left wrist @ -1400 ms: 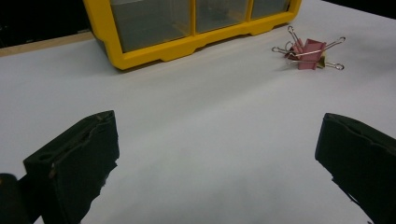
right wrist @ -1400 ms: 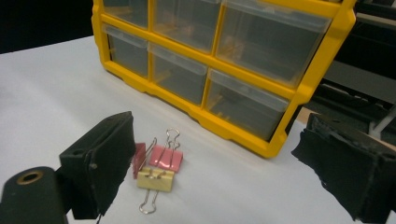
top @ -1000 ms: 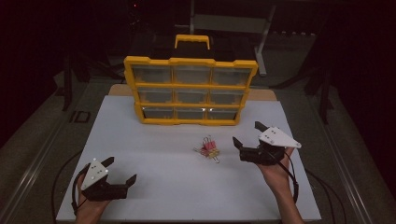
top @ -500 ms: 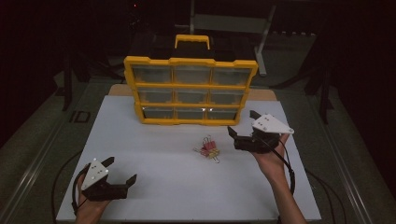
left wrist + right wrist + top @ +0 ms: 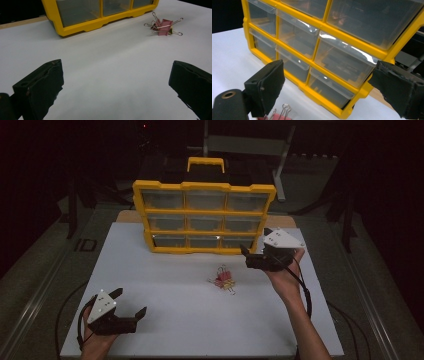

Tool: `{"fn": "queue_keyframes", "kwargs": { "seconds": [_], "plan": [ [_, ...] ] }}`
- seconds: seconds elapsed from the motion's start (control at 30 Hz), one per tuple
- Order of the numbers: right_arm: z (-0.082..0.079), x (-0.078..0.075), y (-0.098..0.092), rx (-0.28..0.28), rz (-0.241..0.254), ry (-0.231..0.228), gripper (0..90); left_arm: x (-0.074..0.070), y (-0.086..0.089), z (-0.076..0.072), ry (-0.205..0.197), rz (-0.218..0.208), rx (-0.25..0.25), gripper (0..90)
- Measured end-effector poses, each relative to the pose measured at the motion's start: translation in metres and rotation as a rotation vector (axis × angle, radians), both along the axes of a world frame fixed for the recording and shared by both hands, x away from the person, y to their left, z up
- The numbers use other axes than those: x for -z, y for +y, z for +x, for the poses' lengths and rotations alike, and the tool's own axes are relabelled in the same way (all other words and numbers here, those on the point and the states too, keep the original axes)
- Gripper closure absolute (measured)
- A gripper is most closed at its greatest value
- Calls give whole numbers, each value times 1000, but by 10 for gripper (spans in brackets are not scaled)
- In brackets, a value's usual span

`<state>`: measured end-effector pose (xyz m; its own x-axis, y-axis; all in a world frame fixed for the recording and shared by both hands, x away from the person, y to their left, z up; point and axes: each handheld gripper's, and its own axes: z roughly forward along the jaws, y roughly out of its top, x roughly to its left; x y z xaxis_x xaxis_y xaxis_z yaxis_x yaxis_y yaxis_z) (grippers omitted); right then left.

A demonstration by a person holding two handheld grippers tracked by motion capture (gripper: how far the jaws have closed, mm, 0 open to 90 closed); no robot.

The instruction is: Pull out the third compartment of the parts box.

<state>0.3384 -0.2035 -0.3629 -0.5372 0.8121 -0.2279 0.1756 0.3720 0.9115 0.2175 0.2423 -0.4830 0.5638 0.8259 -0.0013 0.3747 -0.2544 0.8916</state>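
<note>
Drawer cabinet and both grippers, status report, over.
Left gripper open, low at the near table edge. Right gripper open, raised by the cabinet at its lower right drawer. All drawers shut. Binder clips loose on the table, not in the way.

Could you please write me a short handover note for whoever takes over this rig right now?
Left gripper: open, holding nothing, low over the near left of the white table.
Right gripper: open, holding nothing, raised in front of the lower right drawers of the yellow drawer cabinet, jaws facing them.
Binder clips: a small pink bunch lying loose on the table in front of the cabinet, just left of the right gripper and apart from it.
Done: nothing picked up; all the drawers look closed.
Left: probably open a drawer with the right gripper, then put the clips inside.
</note>
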Motion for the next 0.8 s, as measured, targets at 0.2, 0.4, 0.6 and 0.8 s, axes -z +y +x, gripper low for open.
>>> {"fn": "queue_keyframes", "kwargs": {
  "seconds": [0.2, 0.4, 0.6, 0.8],
  "plan": [
    [10, -5, 2, 8, -19, -12, 99, 0, 0, 0, -1, -4, -2, 5],
    [18, -6, 5, 19, -53, -14, 99, 0, 0, 0, 0, -4, -3, 5],
    [27, -3, 8, 32, -93, -11, 99, 0, 1, 0, 0, -5, -4, 5],
    [33, -2, 12, 40, -107, 1, 99, 0, 1, 0, 1, -5, -2, 5]
  ]
}}
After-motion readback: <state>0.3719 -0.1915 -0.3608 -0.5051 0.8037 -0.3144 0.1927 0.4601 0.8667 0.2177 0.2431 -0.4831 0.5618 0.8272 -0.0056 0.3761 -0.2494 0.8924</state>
